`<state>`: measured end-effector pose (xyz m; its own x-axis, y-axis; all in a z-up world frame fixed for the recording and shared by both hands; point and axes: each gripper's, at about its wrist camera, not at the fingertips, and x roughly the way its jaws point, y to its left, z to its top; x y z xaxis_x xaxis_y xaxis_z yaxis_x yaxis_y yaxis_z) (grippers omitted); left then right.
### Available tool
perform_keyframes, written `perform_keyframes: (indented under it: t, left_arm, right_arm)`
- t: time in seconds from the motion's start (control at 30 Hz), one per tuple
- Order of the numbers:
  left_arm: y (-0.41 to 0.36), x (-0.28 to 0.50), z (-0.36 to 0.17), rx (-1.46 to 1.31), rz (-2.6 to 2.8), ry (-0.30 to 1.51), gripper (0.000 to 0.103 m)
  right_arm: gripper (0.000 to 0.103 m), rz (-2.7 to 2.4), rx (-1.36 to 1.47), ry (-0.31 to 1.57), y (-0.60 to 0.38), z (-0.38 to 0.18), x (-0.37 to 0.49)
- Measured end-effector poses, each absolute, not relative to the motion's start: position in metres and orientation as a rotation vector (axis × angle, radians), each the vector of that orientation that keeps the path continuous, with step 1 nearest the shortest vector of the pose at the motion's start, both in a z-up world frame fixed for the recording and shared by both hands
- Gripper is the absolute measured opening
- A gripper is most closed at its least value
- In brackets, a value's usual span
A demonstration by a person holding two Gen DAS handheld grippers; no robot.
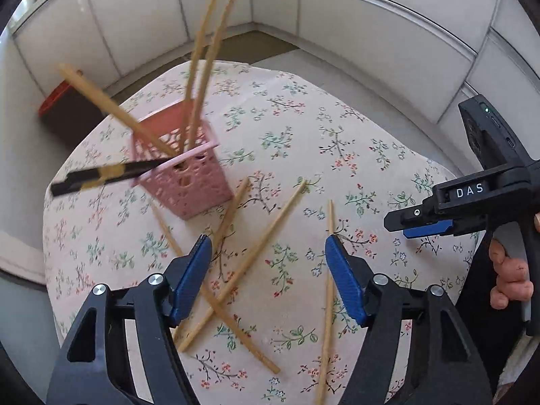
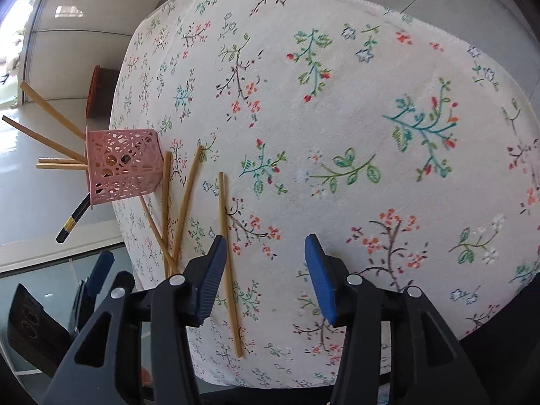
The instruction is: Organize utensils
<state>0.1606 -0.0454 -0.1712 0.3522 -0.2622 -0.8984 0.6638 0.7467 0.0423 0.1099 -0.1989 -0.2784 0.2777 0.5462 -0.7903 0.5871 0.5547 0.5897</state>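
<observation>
A pink perforated holder (image 1: 184, 168) stands on the floral tablecloth (image 1: 287, 141) and holds several wooden chopsticks (image 1: 202, 67) and one black chopstick with a gold band (image 1: 101, 177). Several loose wooden chopsticks (image 1: 243, 266) lie crossed on the cloth in front of it, one more (image 1: 327, 297) to the right. My left gripper (image 1: 268, 270) is open and empty above the loose ones. My right gripper (image 2: 263, 276) is open and empty over the cloth, beside a single chopstick (image 2: 229, 263). The holder (image 2: 119, 165) and crossed chopsticks (image 2: 179, 209) sit to its left.
The right gripper's body (image 1: 472, 199) and the hand holding it show at the right of the left wrist view. A red-topped box (image 1: 57, 101) stands on the floor beyond the table. White cabinet walls (image 1: 371, 33) surround the table. The table edge (image 2: 118, 222) lies near the holder.
</observation>
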Motion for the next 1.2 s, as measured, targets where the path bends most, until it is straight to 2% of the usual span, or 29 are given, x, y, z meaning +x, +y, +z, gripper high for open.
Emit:
perform_keyframes:
  t: [0.17,0.3,0.43,0.47,0.53,0.73,0.83,0.93,1.0,1.2]
  left_arm:
    - [-0.084,0.184,-0.217,0.651,-0.667,1.158,0.059]
    - [-0.102,0.200,-0.247,0.717,-0.690,1.233,0.048]
    - [-0.116,0.209,-0.260,0.757,-0.725,1.256,0.049]
    - [-0.118,0.214,-0.261,0.749,-0.734,1.270,0.049]
    - [-0.122,0.222,-0.263,0.752,-0.759,1.307,0.050]
    - [-0.127,0.235,-0.268,0.739,-0.786,1.393,0.048]
    - [-0.117,0.232,-0.266,0.687,-0.752,1.392,0.037]
    - [-0.105,0.220,-0.262,0.657,-0.683,1.360,0.014]
    - [-0.093,0.216,-0.261,0.585,-0.650,1.352,0.007]
    - [-0.044,0.188,-0.231,0.396,-0.584,1.186,0.004]
  right_arm:
    - [0.051,-0.016,1.070,1.370,-0.218,-0.289,0.097]
    - [0.051,0.035,1.057,1.362,-0.224,-0.291,0.101]
    - [0.051,0.072,1.004,1.349,-0.222,-0.290,0.109]
    - [0.053,0.083,1.003,1.344,-0.221,-0.289,0.111]
    - [0.065,0.107,1.022,1.336,-0.220,-0.290,0.114]
    - [0.068,0.112,1.055,1.336,-0.221,-0.292,0.116]
    - [0.067,0.098,1.051,1.340,-0.219,-0.292,0.116]
    - [0.067,0.068,1.031,1.357,-0.215,-0.289,0.118]
    - [0.068,0.048,1.017,1.366,-0.210,-0.288,0.119]
    - [0.068,0.034,0.995,1.397,-0.188,-0.284,0.132]
